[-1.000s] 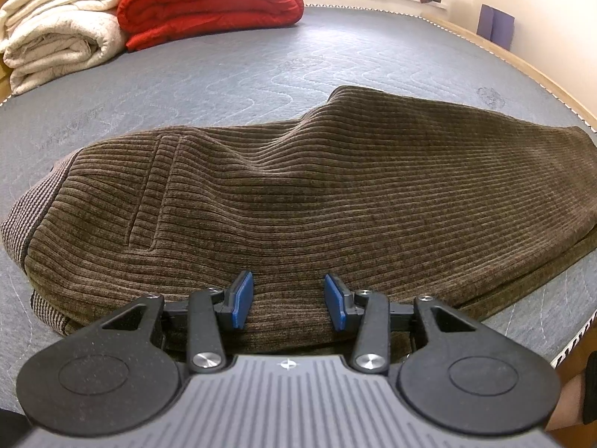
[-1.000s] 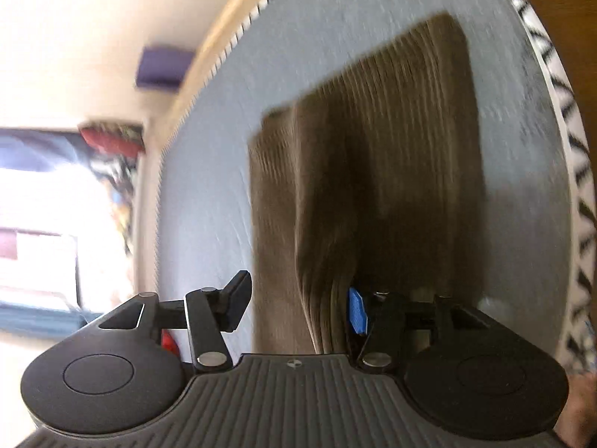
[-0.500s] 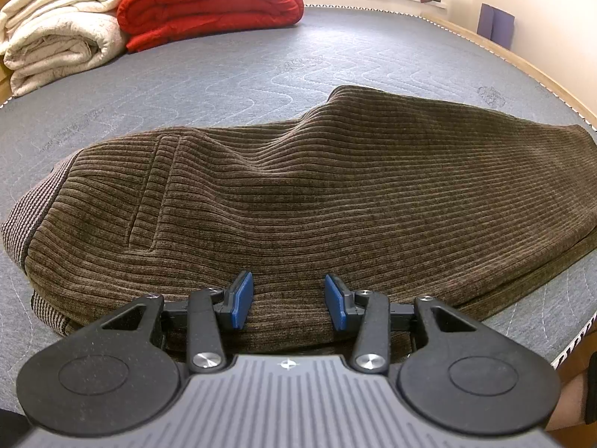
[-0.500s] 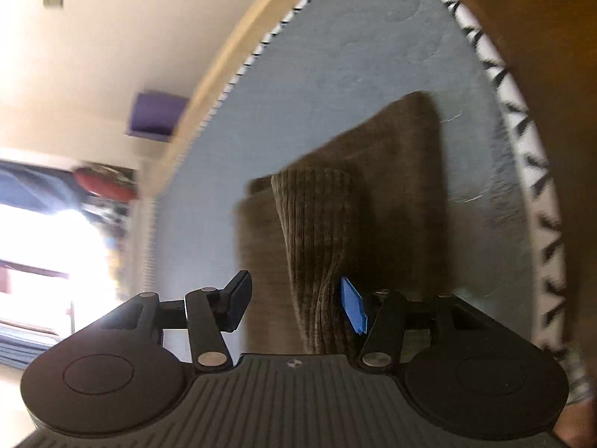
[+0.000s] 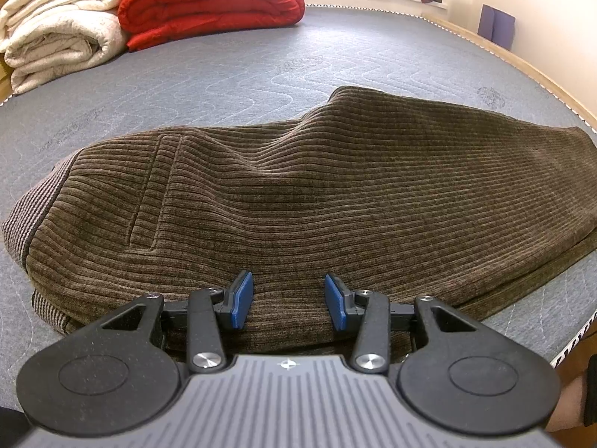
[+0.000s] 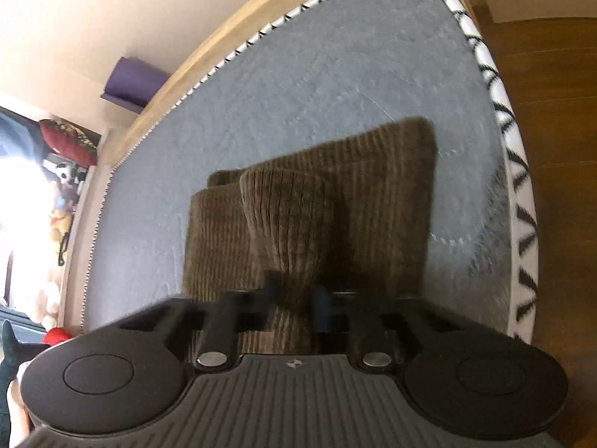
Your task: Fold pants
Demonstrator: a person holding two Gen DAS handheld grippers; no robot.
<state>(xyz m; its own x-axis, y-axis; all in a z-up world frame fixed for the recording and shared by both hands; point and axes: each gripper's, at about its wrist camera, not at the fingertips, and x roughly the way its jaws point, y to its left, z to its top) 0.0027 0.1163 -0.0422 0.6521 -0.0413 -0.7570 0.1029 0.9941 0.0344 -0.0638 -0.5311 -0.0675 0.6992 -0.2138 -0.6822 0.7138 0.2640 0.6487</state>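
Corduroy pants [image 5: 298,201], brown, lie on the grey mattress [image 5: 261,74] w/ long axis running left-right across the left wrist view, waistband to the left. Left tongs [image 5: 286,300] are spread, sitting over the near edge mid-length, holding nothing. Right tongs [image 6: 293,298] are pressed onto a bunched fold at the leg end, lifted off the bed; view is blurred. Judging by that, right hand is the one placed to carry the leg end toward the waistband.
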